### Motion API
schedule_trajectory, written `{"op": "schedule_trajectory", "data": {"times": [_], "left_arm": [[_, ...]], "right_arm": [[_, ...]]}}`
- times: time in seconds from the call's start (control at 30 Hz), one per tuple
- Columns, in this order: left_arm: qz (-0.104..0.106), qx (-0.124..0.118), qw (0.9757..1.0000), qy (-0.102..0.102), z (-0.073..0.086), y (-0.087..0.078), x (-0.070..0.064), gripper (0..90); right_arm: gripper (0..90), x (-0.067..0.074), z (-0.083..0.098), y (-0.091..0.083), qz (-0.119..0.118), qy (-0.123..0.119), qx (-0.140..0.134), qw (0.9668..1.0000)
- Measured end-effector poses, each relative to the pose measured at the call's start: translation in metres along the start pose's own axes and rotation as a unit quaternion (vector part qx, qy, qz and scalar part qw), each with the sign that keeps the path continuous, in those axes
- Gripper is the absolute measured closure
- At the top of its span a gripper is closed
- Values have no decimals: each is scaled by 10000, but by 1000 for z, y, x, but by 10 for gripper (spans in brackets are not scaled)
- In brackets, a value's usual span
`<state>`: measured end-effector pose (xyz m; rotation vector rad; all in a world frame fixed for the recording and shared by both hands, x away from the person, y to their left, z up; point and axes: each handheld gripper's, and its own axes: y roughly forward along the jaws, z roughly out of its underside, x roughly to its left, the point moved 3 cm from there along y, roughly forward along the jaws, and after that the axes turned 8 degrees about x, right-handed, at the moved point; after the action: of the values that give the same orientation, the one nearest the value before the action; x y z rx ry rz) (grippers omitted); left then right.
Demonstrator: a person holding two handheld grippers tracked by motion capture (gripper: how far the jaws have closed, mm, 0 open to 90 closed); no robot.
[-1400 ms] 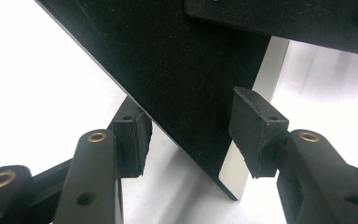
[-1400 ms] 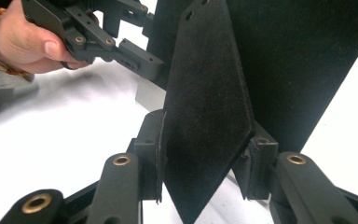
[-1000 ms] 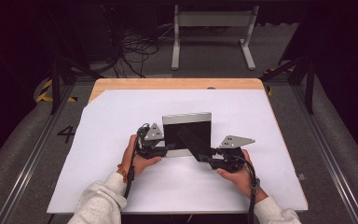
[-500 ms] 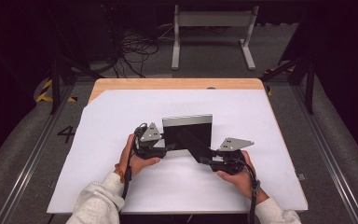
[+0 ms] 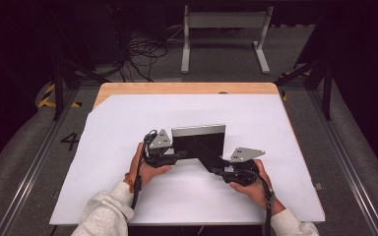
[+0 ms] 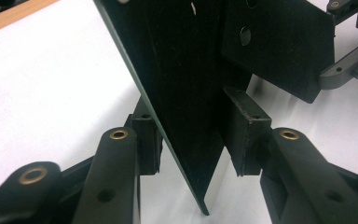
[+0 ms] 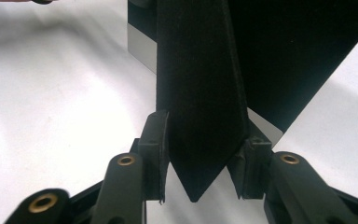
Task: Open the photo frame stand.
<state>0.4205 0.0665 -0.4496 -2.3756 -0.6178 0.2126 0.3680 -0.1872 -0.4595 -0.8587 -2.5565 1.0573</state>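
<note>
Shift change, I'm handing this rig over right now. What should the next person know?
Left gripper: fingers have just been closing, now clamped on the black panel, which stands edge-on between them.
Right gripper: shut on the black flap that runs out from the panel's foot.
Panel stands upright mid-table on the white sheet, grey top edge up.
Done: both grips set.
Left: probably fold the flap to the panel, then release.
</note>
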Motion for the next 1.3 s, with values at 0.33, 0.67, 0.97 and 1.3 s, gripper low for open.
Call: {"op": "schedule_trajectory", "data": {"times": [0.33,0.67,0.97,1.3], "left_arm": [[23,-26,9999,-103,4,1,-1,623],[84,87,9999,4,7,4,-3,629],[185,401,9987,249,10,20,-13,590],[42,458,9983,358,10,19,-11,650]], "right_arm": [[623,2,-2,-4,-124,-136,111,9998],[618,3,-3,-4,-27,-136,70,9999],[661,2,1,-4,-97,-297,205,9993],[652,4,-1,-5,-40,-382,194,9991]]}}
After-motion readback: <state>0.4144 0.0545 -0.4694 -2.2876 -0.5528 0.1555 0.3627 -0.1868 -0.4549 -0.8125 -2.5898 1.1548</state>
